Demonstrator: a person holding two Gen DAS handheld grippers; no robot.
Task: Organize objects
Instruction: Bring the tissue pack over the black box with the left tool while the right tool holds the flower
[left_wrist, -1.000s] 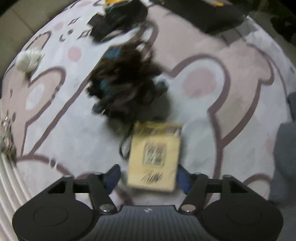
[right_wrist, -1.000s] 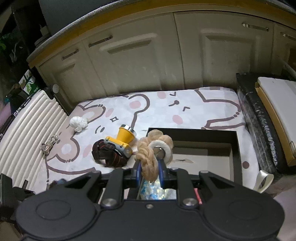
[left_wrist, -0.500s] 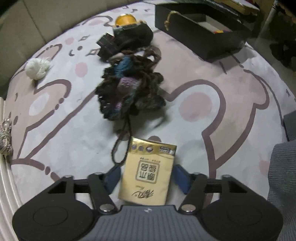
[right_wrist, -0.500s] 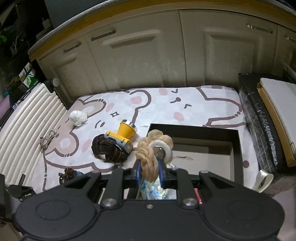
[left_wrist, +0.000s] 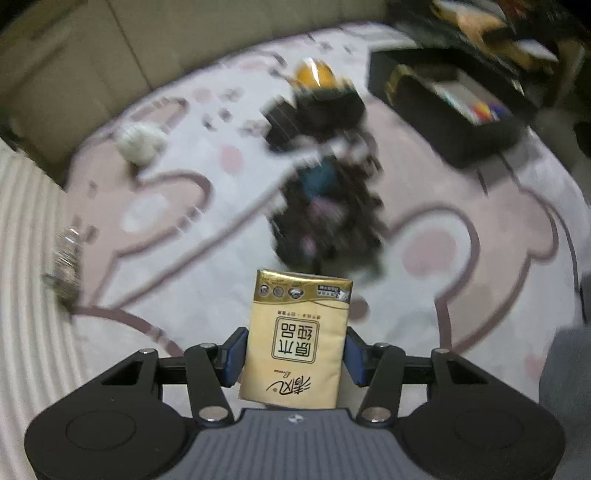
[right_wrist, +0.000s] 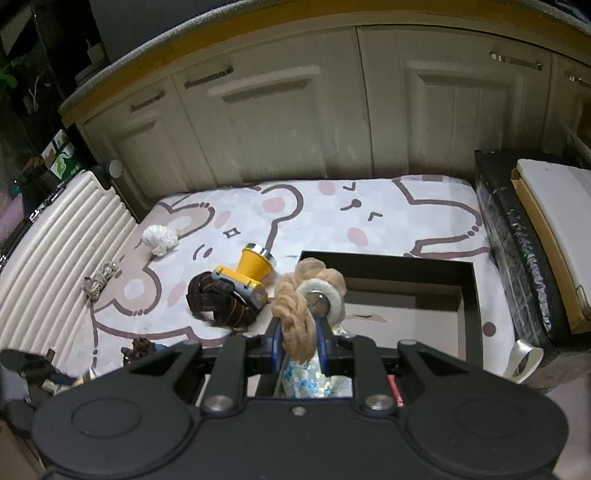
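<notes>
The bear-print mat (right_wrist: 388, 221) covers the floor in front of the cream cabinets (right_wrist: 295, 122), with a ribbed white panel (right_wrist: 55, 236) along its left edge. The black box (right_wrist: 469, 295) sits open on the mat's near right part, toward the right edge. Near the mat's middle, just left of the box, lies the yellow headlamp (right_wrist: 251, 269) with its dark strap (right_wrist: 218, 302); a dark crocheted piece (left_wrist: 328, 218) lies nearer the front edge, blurred in the left wrist view. A white crumpled ball (right_wrist: 160, 238) rests toward the left edge, and a small metallic chain (right_wrist: 99, 282) lies at that edge.

The left gripper (left_wrist: 295, 354) holds the gold tissue pack (left_wrist: 297, 336) upright between its blue pads, one pad against each long side; its jaws are closing on the pack, which is lifted clear of the mat.

The right gripper (right_wrist: 298, 345) is clamped on a tan plush toy (right_wrist: 306, 299), held above the box's near left corner.
</notes>
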